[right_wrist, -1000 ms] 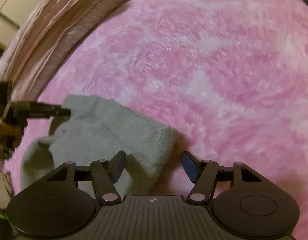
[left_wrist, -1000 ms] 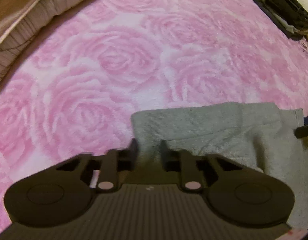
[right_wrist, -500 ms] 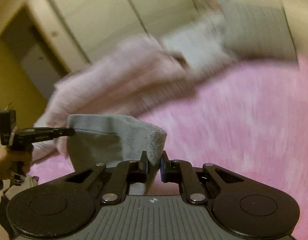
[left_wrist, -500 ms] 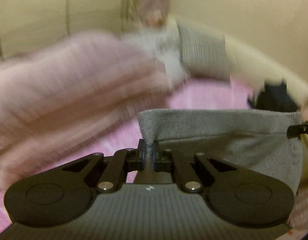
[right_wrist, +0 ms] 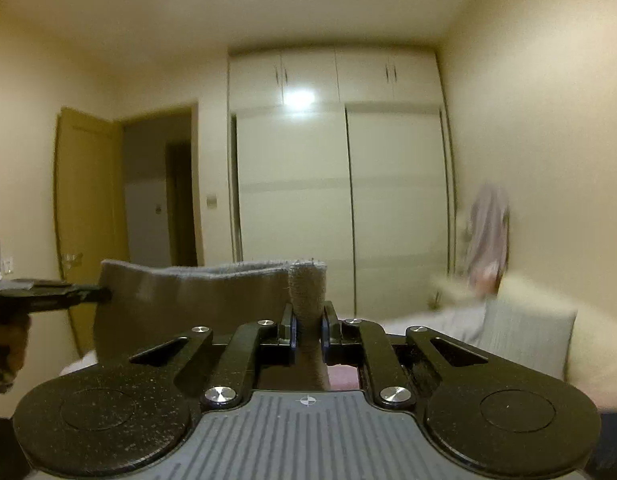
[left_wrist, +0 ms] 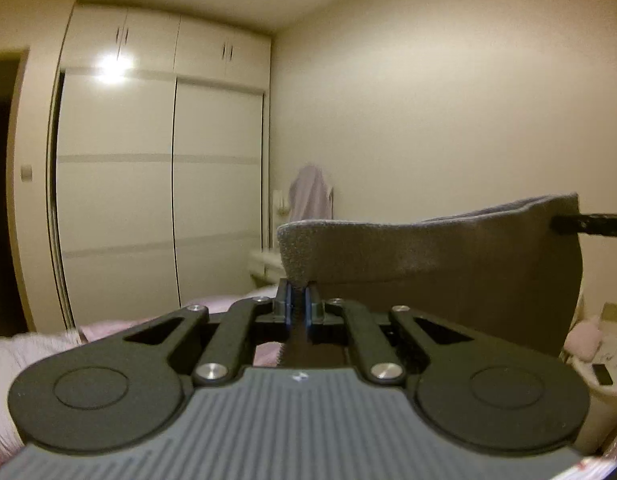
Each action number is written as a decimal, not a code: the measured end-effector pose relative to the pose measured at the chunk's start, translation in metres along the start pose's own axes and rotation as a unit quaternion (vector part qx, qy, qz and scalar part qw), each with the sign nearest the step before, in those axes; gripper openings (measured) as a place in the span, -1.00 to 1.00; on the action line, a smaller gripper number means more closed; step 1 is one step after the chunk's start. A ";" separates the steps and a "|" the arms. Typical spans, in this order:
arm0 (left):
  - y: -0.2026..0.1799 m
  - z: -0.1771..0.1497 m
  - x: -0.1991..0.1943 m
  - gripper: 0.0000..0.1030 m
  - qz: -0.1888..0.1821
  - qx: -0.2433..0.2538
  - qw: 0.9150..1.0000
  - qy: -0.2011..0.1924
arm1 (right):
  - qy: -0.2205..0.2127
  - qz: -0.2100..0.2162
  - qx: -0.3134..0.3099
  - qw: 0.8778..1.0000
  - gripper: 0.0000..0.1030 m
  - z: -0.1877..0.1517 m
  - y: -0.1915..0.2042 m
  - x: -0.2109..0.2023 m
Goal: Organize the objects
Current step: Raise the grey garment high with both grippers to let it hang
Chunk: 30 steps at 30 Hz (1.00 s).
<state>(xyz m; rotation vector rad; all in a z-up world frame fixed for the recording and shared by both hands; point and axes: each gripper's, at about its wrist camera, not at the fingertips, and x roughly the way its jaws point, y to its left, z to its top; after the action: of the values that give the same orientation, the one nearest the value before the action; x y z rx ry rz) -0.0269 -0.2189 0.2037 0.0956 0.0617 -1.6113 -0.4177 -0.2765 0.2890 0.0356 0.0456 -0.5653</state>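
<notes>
Lifted clear of the bed and stretched between two grips: a grey sock (left_wrist: pixel 448 264), held up at wardrobe (left_wrist: pixel 160 184) level, its top edge sagging a little in the middle. Left gripper (left_wrist: pixel 297 304) clamped tight on one corner, pads pinching the knit so thin that hardly any gap remains; right gripper (right_wrist: pixel 307 322) clamped on the opposite corner, where the ribbed cuff stands up bunched between the pads — a thicker bite there, jaws closed within the last second. Soft, light, wholly limp cloth by the look of it: no stiffness to hold a shape, likely to fold or curl wherever tension drops, and grippy rather than slick against the rubber. Best taken as now, at the two ends of the opening edge, deep enough that the hem sits between the pads and not merely at their tips. Little risk of damage; the real hazard, judged from the slack top edge, is a corner slipping free if the hands spread too far apart or swing quickly. Below the sock, the pink bedding (left_wrist: pixel 108 326); right of the wardrobe, a pale garment on the wall (left_wrist: pixel 310 194), apart from all this.
</notes>
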 end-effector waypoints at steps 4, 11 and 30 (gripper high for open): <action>-0.025 0.038 -0.044 -0.92 0.003 0.006 0.999 -0.041 | -0.029 0.005 -0.014 0.999 -0.86 0.037 0.017 -0.026; -0.045 0.102 -0.026 -0.92 -0.011 0.020 0.999 -0.042 | -0.040 0.010 -0.015 0.999 -0.86 0.073 -0.009 0.008; -0.028 0.059 0.209 -0.93 0.064 -0.009 0.997 0.035 | 0.054 0.073 0.012 0.996 -0.86 0.024 -0.148 0.250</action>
<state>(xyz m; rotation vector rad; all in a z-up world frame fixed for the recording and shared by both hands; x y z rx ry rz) -0.0650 -0.4315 0.2410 0.1388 0.1214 -1.4800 -0.2858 -0.5363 0.2968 0.0912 0.1399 -0.4170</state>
